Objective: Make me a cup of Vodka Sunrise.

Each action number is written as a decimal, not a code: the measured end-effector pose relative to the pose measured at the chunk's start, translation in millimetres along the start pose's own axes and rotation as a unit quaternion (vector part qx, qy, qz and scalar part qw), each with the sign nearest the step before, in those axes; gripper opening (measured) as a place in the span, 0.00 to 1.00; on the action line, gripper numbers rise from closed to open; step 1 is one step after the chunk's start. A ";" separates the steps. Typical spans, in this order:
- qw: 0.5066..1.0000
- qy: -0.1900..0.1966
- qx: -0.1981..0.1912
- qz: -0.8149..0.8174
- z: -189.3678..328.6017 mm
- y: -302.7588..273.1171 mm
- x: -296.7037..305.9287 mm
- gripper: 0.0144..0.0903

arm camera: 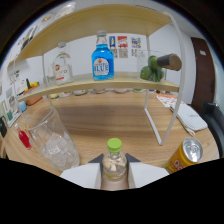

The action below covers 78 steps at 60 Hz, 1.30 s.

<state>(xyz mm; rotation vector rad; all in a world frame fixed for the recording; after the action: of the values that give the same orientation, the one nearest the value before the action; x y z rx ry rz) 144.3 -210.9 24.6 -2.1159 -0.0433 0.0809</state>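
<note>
A small clear bottle with a green cap (114, 150) stands upright between my fingers, and my gripper (114, 165) is shut on its body, both fingers (96, 161) pressing its sides. Left of the fingers is a clear glass holding ice cubes (52, 140), with something red (23, 138) beside it. A yellow drink can (185, 155) with a silver top sits just right of the fingers. Beyond, on a shelf (125, 82), stand a clear bottle with a red label (61, 67) and a blue bottle (102, 60).
The shelf's white legs (149, 112) come down onto the wooden table ahead to the right. A green object with a dark bottle (161, 67) lies at the shelf's right end. A white flat object (191, 117) rests on the table beyond the can.
</note>
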 end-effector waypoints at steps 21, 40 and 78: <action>0.998 0.059 -0.017 0.014 -51.6 -21.4 8.1 0.93; 0.994 0.098 -0.031 0.025 -145.5 -62.7 -39.1 0.93; 0.994 0.093 -0.050 0.011 -190.9 -42.6 -120.6 0.94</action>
<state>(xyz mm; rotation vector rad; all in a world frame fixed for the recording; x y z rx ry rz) 38.5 -359.1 164.7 -2.2154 0.0884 -0.1065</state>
